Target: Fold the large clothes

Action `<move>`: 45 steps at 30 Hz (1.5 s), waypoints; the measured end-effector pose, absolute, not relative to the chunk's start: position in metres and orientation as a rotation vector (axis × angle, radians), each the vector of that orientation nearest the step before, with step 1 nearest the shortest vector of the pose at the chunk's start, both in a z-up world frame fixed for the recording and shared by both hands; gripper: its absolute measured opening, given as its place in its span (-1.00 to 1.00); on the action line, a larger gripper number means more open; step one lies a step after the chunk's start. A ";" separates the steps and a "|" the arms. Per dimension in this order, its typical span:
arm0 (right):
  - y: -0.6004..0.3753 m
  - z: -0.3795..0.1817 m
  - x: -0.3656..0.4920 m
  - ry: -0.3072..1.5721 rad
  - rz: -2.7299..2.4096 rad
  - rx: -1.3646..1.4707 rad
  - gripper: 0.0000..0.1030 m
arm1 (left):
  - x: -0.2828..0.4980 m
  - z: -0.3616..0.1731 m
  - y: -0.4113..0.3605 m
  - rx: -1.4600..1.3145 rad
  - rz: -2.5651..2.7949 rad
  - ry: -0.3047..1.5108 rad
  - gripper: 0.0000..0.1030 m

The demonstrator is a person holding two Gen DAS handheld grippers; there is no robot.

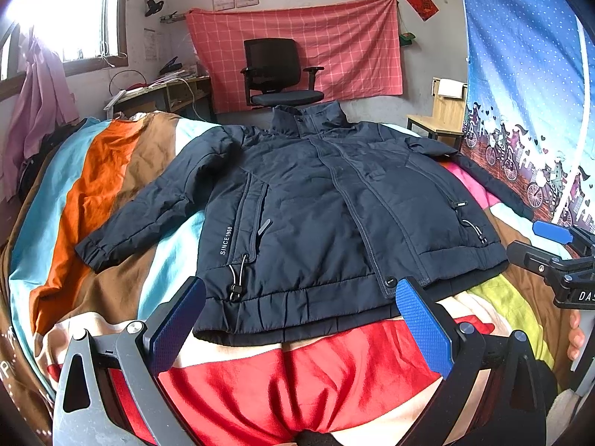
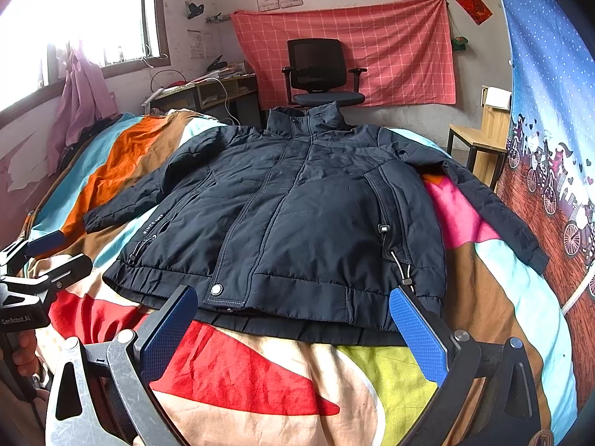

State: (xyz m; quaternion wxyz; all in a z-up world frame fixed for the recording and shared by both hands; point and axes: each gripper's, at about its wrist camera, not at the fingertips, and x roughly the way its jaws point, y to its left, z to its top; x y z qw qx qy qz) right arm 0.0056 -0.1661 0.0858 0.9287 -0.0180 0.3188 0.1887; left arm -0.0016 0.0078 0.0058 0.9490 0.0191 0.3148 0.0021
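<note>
A dark navy padded jacket [image 1: 308, 200] [image 2: 297, 208] lies flat and face up on a bed, collar at the far end, both sleeves spread out to the sides. Its hem is nearest to me. My left gripper [image 1: 301, 297] hovers just short of the hem's left half, open, nothing between its blue pads. My right gripper [image 2: 293, 304] hovers at the hem's right half, also open and empty. Each gripper shows at the edge of the other's view: the right gripper [image 1: 550, 234], the left gripper [image 2: 44, 245].
The bed carries a multicoloured blanket [image 1: 111, 171] [image 2: 483, 297]. Beyond its far end stand a black office chair [image 1: 279, 74], a cluttered desk [image 1: 163, 93] and a wooden stool [image 2: 479, 141]. A blue patterned curtain [image 1: 528, 74] hangs at the right. A hand [image 1: 574, 338] holds the right gripper.
</note>
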 end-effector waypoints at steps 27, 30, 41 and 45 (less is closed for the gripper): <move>-0.166 0.085 0.006 0.656 0.387 -0.036 1.00 | -0.002 0.012 0.006 0.042 0.009 0.633 0.95; -0.166 0.085 0.005 0.656 0.389 -0.035 1.00 | -0.002 0.012 0.006 0.042 0.010 0.633 0.95; -0.164 0.084 0.006 0.658 0.392 -0.035 1.00 | -0.002 0.012 0.006 0.044 0.011 0.632 0.95; -0.164 0.084 0.006 0.657 0.392 -0.036 1.00 | -0.003 0.012 0.006 0.042 0.012 0.632 0.95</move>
